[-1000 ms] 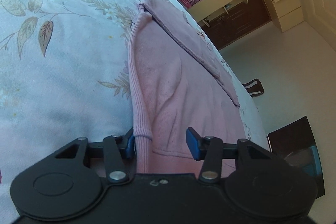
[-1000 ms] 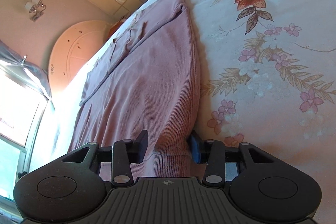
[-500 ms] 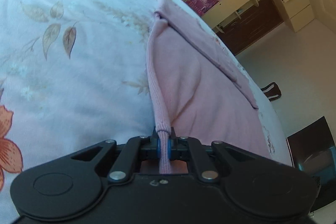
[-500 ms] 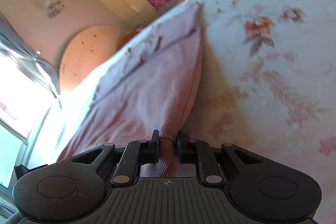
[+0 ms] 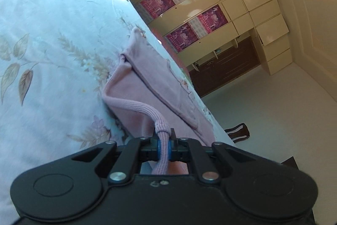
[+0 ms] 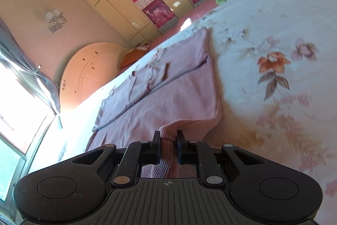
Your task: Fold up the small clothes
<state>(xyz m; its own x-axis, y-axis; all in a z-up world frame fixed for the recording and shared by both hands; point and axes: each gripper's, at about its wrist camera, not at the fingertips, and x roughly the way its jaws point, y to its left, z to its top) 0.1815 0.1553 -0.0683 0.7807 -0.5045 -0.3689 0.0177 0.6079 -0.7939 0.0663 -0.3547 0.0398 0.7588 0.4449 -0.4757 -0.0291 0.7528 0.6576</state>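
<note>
Garment [image 6: 168,96]: a pink ribbed knit lying flat on the floral bedspread [image 6: 273,39], running from the lower centre of each frame toward the upper middle, with its near hem lifted. To fold well, I'd judge both corners should rise level and travel together toward the far edge, keeping the hem taut so the fold line lands straight. The left gripper [image 5: 163,146] is clamped almost fully together on a bunched hem corner; the right gripper [image 6: 167,148] is pinched onto the other corner, its fingers [image 6: 156,141] kept slightly apart by the thick ribbing.
</note>
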